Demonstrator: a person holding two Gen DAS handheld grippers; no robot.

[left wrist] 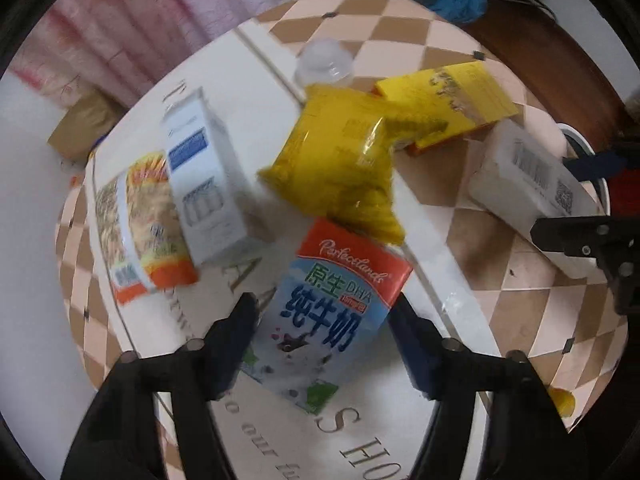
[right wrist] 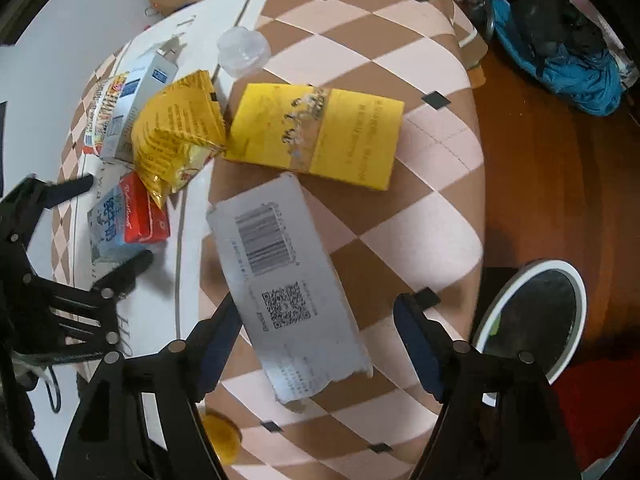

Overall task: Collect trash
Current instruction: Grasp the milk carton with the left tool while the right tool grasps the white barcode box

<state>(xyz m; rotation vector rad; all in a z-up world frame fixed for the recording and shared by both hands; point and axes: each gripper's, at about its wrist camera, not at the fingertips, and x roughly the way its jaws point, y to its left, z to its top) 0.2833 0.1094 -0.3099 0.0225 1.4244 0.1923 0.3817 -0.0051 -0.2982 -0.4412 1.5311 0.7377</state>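
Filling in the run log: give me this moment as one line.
left claw: open, straddling milk carton | right claw: open, over grey box | bin: right of table | nothing lifted

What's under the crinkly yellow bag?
The yellow bag lies over the top edge of the milk carton and a corner of the yellow box. Anything else beneath is hidden.

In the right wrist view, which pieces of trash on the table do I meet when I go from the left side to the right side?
milk carton → yellow snack bag → grey box with the barcode → flat yellow box. The small packets at the far left overlap, so I leave them out.
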